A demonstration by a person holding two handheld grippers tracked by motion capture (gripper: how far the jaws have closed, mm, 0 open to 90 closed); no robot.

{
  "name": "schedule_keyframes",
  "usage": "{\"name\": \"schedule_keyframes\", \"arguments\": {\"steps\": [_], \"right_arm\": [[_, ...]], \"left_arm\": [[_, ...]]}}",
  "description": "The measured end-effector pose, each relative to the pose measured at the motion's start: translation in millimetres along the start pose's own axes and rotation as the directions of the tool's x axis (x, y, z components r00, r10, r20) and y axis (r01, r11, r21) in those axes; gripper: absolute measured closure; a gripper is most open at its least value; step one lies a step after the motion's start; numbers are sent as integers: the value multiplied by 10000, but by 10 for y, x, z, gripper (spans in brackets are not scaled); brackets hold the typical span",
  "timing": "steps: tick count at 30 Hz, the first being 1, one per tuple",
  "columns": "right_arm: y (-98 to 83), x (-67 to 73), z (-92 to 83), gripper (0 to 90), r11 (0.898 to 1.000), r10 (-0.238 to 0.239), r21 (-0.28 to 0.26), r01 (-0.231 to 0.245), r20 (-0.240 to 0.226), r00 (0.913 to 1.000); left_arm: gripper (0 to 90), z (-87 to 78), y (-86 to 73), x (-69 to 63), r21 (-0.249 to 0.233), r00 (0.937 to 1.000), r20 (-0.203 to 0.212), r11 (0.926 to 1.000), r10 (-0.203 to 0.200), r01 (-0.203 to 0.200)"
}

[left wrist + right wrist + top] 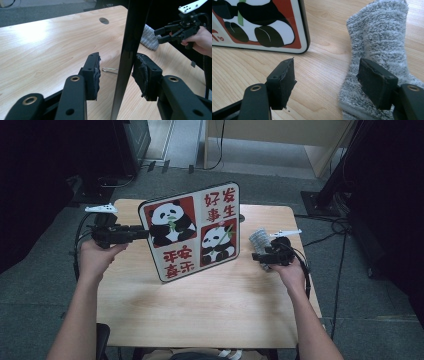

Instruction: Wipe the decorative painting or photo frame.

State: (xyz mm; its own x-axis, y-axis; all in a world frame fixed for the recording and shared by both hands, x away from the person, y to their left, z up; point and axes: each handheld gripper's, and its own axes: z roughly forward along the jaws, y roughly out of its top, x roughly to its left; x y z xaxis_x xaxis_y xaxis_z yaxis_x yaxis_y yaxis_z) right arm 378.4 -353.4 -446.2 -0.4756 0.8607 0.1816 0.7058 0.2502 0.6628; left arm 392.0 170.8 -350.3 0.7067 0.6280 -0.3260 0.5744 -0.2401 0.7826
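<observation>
A square board [192,232] with panda pictures and red characters stands tilted on the wooden table [200,305]. My left gripper [142,234] is at its left edge. In the left gripper view the board's dark edge [130,50] runs between the open jaws of that gripper [117,72], and the left pad [96,75] is clear of it. My right gripper [257,256] hovers open to the right of the board, with a grey fluffy cloth [259,240] at its tips. In the right gripper view the cloth [379,37] lies behind the right jaw of the gripper [327,75], beside the board's corner [262,25].
A small wire clip [110,70] lies on the table behind the board. A cable hole [104,20] sits near the table's far edge. Cables trail on the floor at both sides, and a dark stand [330,185] rises at the far right.
</observation>
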Motion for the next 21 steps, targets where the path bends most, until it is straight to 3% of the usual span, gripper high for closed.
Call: {"name": "schedule_keyframes", "arguments": {"steps": [11,21], "right_arm": [[12,53,44,303,9998,-142,106,143,-76,9999],[17,94,60,303,9996,-230,162,231,-78,9997]], "left_arm": [[506,94,-55,38,220,9995,-324,9998,8,-1],[481,139,-107,82,185,9994,-350,9998,-47,54]]}}
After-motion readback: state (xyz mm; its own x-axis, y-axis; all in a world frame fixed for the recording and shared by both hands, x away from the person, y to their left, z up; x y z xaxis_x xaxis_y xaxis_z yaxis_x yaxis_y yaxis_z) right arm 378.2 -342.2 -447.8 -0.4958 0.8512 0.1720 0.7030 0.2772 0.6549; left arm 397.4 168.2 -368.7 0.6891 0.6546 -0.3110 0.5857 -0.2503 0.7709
